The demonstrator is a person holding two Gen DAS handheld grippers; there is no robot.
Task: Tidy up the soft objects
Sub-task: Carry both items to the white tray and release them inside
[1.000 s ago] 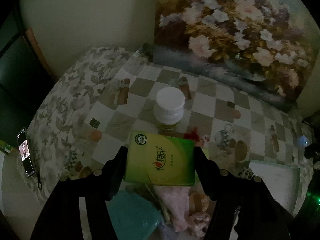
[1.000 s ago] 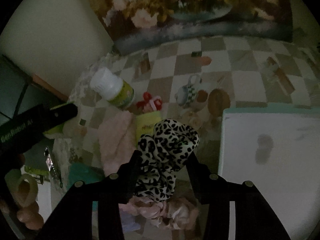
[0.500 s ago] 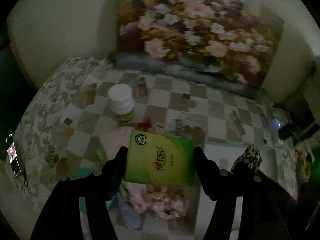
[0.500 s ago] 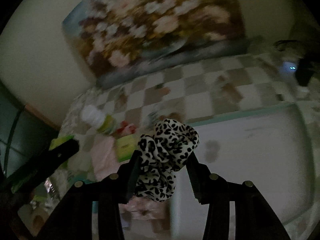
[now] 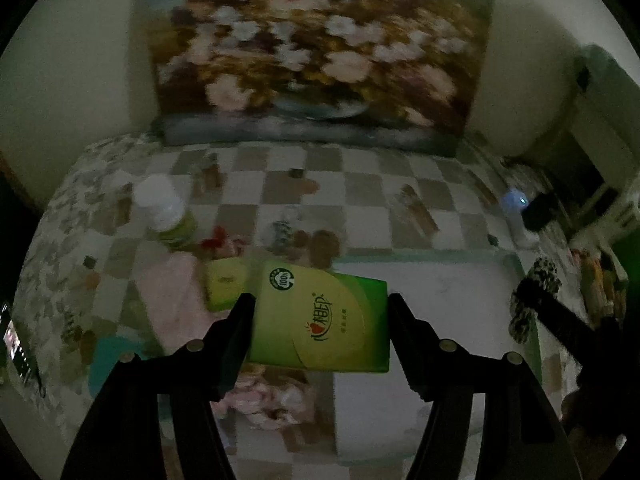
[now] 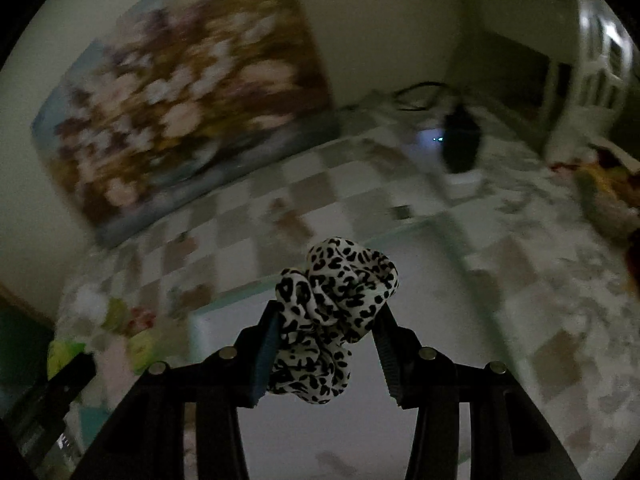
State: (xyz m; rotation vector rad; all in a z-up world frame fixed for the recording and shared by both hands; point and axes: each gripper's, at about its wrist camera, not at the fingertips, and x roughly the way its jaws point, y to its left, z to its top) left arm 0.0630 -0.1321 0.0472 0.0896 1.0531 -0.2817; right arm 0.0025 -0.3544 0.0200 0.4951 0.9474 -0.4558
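Mid-carry: the left gripper [image 5: 320, 320] has its fingers clamped on a green tissue pack [image 5: 322, 318], the right gripper [image 6: 324, 320] on a leopard-print scrunchie [image 6: 332, 300], both held above the white tray [image 5: 420, 292] on the checkered tabletop [image 5: 360, 196]. Next, likely, lowering and releasing into the tray. Only the left view shows the pink cloth [image 5: 172, 300] and white-capped bottle [image 5: 162, 210] remaining outside.

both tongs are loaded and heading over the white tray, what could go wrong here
The leopard scrunchie bulges loosely out of the right tongs, so it might slip free early. The green tissue pack sits tilted in the left tongs and could twist out. With both over the white tray in dim light, the tongs could bump.
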